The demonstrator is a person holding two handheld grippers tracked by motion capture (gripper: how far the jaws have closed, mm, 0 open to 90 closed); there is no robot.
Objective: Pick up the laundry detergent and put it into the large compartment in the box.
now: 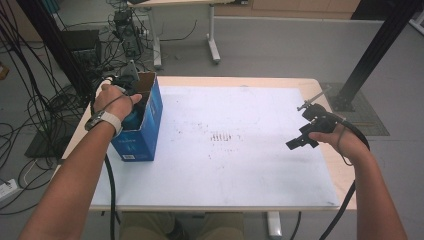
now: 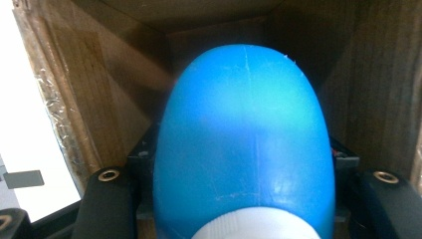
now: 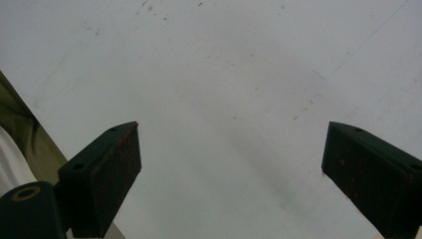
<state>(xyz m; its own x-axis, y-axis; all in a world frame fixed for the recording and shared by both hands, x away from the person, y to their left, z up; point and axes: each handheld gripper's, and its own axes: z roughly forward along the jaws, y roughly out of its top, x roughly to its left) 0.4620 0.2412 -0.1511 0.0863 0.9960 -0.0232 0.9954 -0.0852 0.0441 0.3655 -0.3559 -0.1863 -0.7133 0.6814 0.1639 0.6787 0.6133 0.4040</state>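
The left gripper was lowered into the open top of the blue cardboard box, which stood at the left edge of the tabletop, near its far left corner. In the left gripper view its two black jaws were clamped on either side of a smooth blue plastic bottle with a white cap; the bottle's rounded body pointed toward the brown inner walls of the box, and the cap lay nearest the camera. The bottle was therefore inside the box, grasped by the left gripper.

The right gripper was held above the right edge of the tabletop, well apart from the box. In the right gripper view its jaws stood wide apart with nothing between them, and the stained white sheet covering the tabletop lay beyond them.

In the high view the left hand and the box wall hid most of the left gripper and nearly all of the bottle. In the left gripper view the bottle covered the pads, so the contact surfaces could not be made out, and the bottle's cap was cut off at the lower edge. Whether the bottle rested on the box floor could not be told.
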